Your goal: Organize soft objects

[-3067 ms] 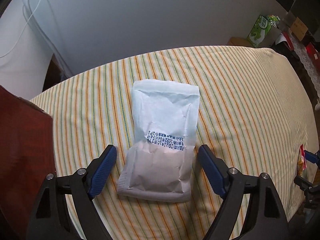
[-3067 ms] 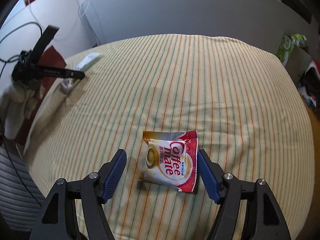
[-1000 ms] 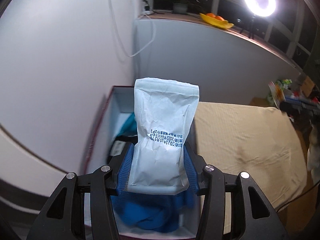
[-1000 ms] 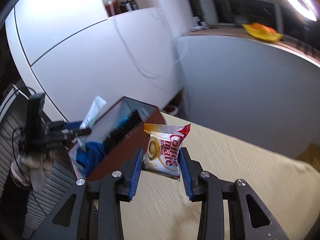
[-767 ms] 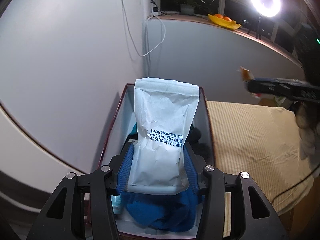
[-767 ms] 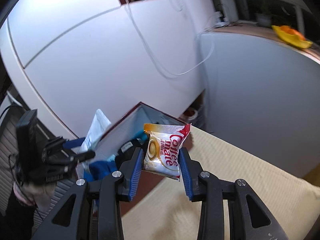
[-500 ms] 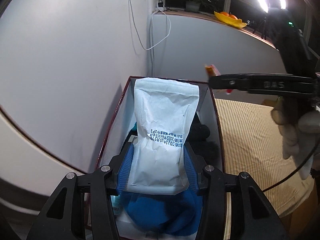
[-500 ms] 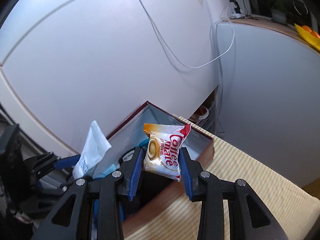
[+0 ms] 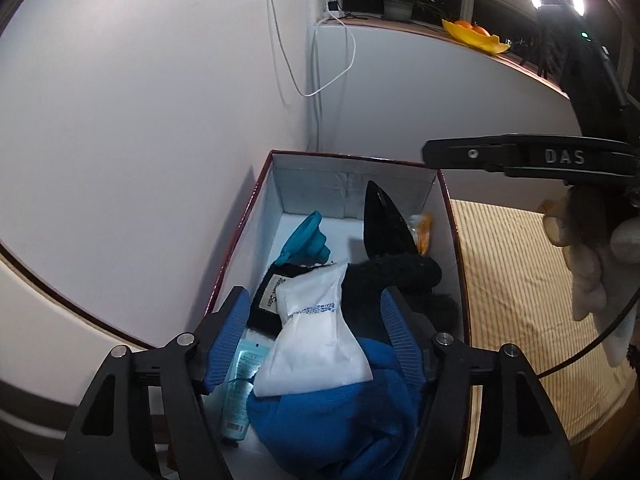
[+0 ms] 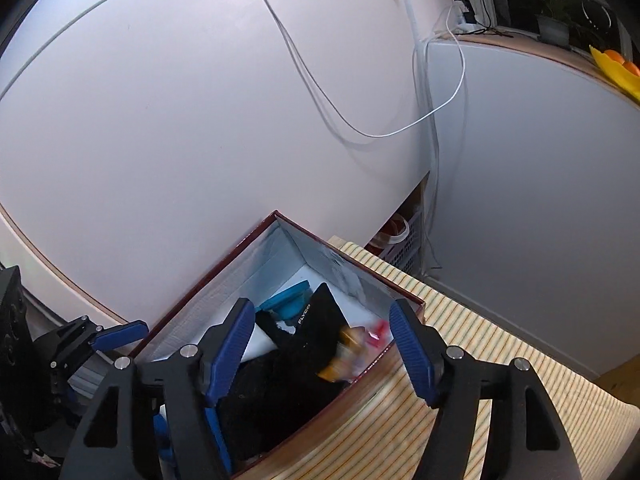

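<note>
A dark-red box (image 9: 352,168) with white inner walls stands beside the striped bed. My left gripper (image 9: 314,338) is open above it; the white pouch (image 9: 316,340) lies loose on a blue cloth (image 9: 332,428) and a black fuzzy item (image 9: 392,276) inside. My right gripper (image 10: 322,344) is open over the same box (image 10: 256,240). The Coffee-mate sachet (image 10: 352,350) shows blurred inside the box, near its bed-side wall, below the right jaws. It also shows as an orange corner in the left wrist view (image 9: 422,230).
The box also holds a teal item (image 9: 306,236), a black pointed object (image 9: 384,224) and a light-blue tube (image 9: 240,396). The striped bed (image 9: 520,280) lies right of the box. White walls with hanging cables (image 10: 360,128) stand behind. The right gripper's body (image 9: 528,158) crosses the left view.
Both grippers have opened over the box. The white pouch has dropped from the left jaws onto the cloths; the Coffee-mate sachet has dropped from the right jaws into the box.
</note>
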A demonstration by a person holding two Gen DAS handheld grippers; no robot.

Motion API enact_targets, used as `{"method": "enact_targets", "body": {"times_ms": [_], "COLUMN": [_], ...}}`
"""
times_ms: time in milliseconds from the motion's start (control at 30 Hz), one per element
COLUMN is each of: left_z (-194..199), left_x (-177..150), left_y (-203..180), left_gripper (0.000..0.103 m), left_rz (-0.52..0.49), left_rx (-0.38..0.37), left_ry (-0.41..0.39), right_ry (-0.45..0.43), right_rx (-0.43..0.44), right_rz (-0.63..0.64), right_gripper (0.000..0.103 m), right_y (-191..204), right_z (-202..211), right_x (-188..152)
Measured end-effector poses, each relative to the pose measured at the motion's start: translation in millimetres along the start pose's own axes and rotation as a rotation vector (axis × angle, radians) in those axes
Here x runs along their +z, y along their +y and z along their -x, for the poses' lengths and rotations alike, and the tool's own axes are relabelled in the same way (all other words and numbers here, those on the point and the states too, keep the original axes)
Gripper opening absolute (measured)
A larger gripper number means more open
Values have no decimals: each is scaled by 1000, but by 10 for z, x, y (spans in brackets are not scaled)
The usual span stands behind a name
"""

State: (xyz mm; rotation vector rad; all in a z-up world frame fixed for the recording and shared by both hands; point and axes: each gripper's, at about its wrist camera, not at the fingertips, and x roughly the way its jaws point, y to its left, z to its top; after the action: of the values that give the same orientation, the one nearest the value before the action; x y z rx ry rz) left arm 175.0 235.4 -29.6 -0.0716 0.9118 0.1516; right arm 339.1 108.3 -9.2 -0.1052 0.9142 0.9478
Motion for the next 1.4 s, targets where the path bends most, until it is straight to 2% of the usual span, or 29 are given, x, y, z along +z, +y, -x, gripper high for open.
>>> {"method": "enact_targets", "body": {"times_ms": [467,600,800,1000,1067,1133,1267,1400], "left_z": [287,477,724,948,1020,1098,1249,1364], "left_x": [-138,-254,-443,-666,-745,-825,-988,-1134], "left_y": [-66,-173,-244,-329,-332,-347,-379,-447], "left_gripper": [68,68,68,68,70,77,78,79], "left_rz": [34,22,65,74,89,97,124,141], "left_rx": [-18,-2,-37,-37,-34,-13,-5,24], "left_ry": [-62,-111,-163,-213,-233,-263,-309,-345], "right_ry": [-45,-58,-77,-96,-114,-128,-148,-174], "right_rx": [-19,-35,-40,-69,-81,-83,-82,-102], "right_rz": [12,39,75,116,133,144,145,151], "right_gripper": [66,66,66,67,72,80,81,87], "right_y": [67,156,317,472,533,589,654,744], "right_z": [422,588,848,1051,1132,1206,1335,1435], "right_x": [-261,-391,-657,-933,-1026,-1131,-1346,-1546]}}
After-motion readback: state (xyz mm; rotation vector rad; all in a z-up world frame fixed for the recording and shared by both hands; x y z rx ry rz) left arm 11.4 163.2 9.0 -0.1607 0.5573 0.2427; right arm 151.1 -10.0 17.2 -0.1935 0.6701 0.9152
